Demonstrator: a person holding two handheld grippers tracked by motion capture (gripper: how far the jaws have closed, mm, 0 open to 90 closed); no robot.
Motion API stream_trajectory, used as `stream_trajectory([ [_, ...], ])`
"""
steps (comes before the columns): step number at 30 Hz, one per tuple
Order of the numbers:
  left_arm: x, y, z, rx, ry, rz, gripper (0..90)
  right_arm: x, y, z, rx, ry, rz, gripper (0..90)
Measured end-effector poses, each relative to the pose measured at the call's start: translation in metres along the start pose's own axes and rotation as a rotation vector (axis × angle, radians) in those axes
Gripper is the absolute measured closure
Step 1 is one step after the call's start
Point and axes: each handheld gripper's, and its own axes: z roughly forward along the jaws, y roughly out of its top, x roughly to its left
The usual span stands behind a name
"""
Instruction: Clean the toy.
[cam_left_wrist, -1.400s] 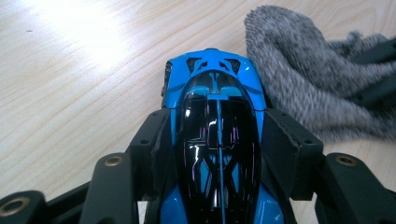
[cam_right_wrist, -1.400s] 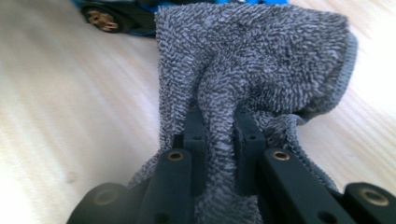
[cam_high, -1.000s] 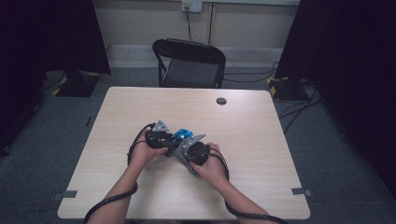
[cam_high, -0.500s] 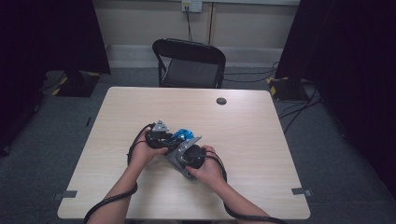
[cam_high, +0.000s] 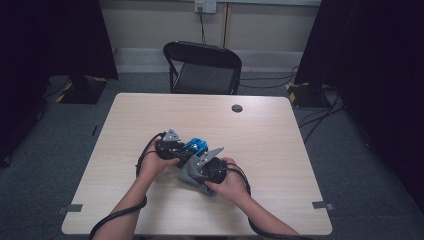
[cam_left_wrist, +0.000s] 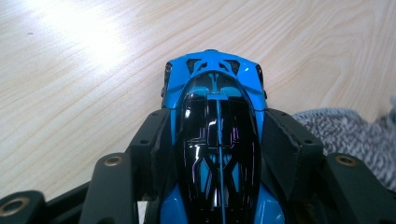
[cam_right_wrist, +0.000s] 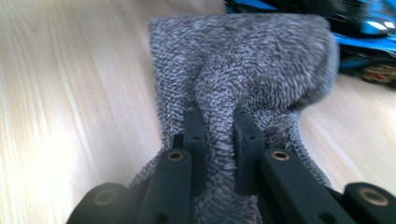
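Near the table's (cam_high: 280, 150) front edge, the right gripper (cam_right_wrist: 218, 122) pinches a fold of grey cloth (cam_right_wrist: 243, 60) — shifted slightly toward the person since earlier frames. Just beyond, the left gripper (cam_left_wrist: 215, 140) stays clamped around the blue toy car (cam_left_wrist: 215, 116), which touches the cloth.

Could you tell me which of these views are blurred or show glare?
Right gripper view: motion-blurred, especially the blue toy car top right; grey cloth softer too. Left gripper view: sharp, bright glare patch on the table. High view: evenly lit table, dark surroundings.
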Motion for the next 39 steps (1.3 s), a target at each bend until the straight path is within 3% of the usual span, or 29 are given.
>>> stream_trajectory([
  [8,0.001,-0.001,0.0,0.0,-0.002,0.009,43.6,-0.032,-0.008,-0.025,-0.05,-0.07,0.098,79.2],
  [13,0.001,0.0,0.0,0.004,-0.005,0.008,43.6,-0.055,-0.009,-0.037,-0.044,-0.184,0.145,79.2],
  [17,0.001,-0.001,-0.001,0.001,-0.005,0.013,43.6,-0.071,-0.012,-0.037,-0.019,-0.265,0.194,79.2],
  [21,0.001,-0.001,0.0,-0.002,-0.012,0.003,43.6,-0.087,-0.017,-0.032,-0.007,-0.291,0.255,79.2],
  [22,0.001,-0.001,-0.001,0.001,-0.005,0.017,43.6,-0.09,-0.019,-0.031,-0.002,-0.295,0.267,79.2],
  [25,0.001,-0.001,0.0,-0.003,-0.013,0.005,43.6,-0.097,-0.02,-0.025,0.029,-0.33,0.27,79.2],
  [29,0.001,-0.002,0.0,-0.006,-0.017,0.004,43.6,-0.1,-0.018,-0.017,0.057,-0.34,0.266,79.1],
  [39,0.001,-0.002,0.0,-0.008,-0.015,0.004,43.6,-0.083,-0.009,-0.005,0.076,-0.32,0.204,79.1],
])
